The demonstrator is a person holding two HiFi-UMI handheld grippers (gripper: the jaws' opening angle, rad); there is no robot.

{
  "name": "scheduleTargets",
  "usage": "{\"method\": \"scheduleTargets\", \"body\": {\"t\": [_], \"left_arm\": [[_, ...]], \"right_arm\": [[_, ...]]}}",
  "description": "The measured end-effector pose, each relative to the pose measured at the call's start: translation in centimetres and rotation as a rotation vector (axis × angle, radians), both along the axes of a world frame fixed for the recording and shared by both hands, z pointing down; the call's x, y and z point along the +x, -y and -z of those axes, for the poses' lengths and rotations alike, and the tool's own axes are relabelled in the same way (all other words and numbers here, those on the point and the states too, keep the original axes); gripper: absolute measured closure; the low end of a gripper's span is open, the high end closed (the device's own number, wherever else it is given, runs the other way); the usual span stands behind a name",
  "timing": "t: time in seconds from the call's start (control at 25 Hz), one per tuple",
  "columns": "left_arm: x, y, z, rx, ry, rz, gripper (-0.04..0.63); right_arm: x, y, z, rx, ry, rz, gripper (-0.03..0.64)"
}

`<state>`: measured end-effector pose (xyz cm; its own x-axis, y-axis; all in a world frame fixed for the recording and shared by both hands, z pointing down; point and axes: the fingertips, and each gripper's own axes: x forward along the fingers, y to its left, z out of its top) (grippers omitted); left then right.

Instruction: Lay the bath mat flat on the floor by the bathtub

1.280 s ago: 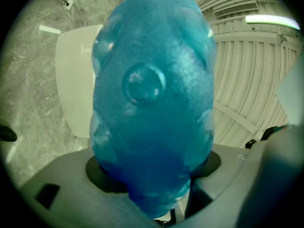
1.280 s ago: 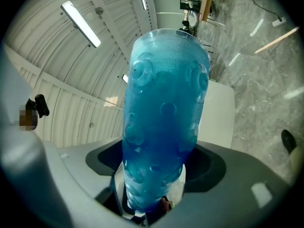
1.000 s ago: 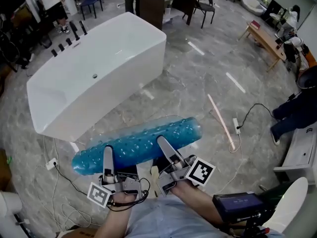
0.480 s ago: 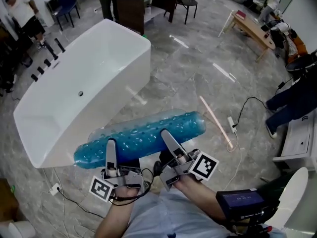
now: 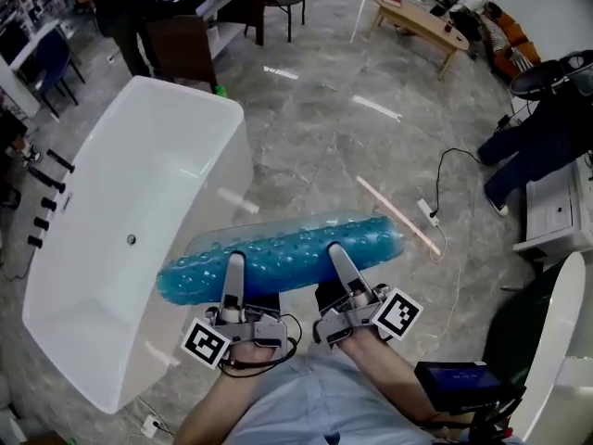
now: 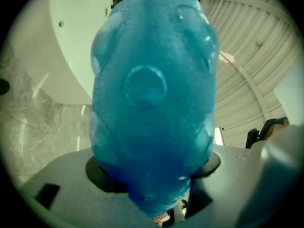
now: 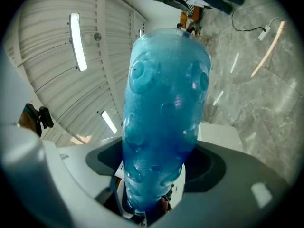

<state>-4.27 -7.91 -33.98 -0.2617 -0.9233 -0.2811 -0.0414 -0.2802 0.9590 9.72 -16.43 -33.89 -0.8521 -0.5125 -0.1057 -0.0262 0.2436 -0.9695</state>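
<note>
- Two grippers, one bath mat and one bathtub show in the head view. My left gripper point(image 5: 233, 269) and my right gripper point(image 5: 336, 256) each clamp the bath mat point(image 5: 283, 251). The mat is rolled into a blue, bumpy tube and held above the grey marble floor point(image 5: 324, 146).
- Head view, orientation: the roll's long axis runs left to right across my front. Its left end overlaps the white bathtub point(image 5: 227, 170) in the picture. The tub lies to my left, on a diagonal.
- Head view, surroundings: one white power strip point(image 5: 428, 213) with its cable lies on the floor just past the roll's right end. One person in dark trousers point(image 5: 533, 133) is at the far right, well apart. One dark desk point(image 5: 190, 40) stands beyond the tub.
- Left gripper view: both jaws are closed on the roll, which fills the centre and points away from the camera. The tub shows at upper left.
- Right gripper view: both jaws grip the roll at its base. Floor and cable show at upper right.
</note>
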Motion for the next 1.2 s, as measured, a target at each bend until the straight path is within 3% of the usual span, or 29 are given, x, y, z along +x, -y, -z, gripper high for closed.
{"method": "scheduleTargets", "body": {"t": [0.16,0.36,0.76,1.08,1.2], "left_arm": [[-4.8,5.6,1.7,0.003,0.052,-0.158,0.259],[-8.9,9.9,2.3,0.016,0.069,-0.295,0.259],[-8.1,19.3,0.9,0.008,0.063,-0.429,0.259],[-5.4,28.8,-7.9,-0.029,0.073,-0.436,0.261],[-5.2,33.3,-17.5,-0.034,0.064,-0.44,0.264]], "right_arm": [[-3.7,3.3,0.6,-0.01,0.05,-0.13,0.249],[-7.1,5.5,1.3,0.012,0.065,-0.267,0.249],[-5.8,12.5,0.1,-0.008,0.055,-0.407,0.249],[-3.1,22.1,-8.9,-0.05,0.04,-0.382,0.249],[-3.0,26.5,-18.4,-0.059,0.024,-0.371,0.249]]}}
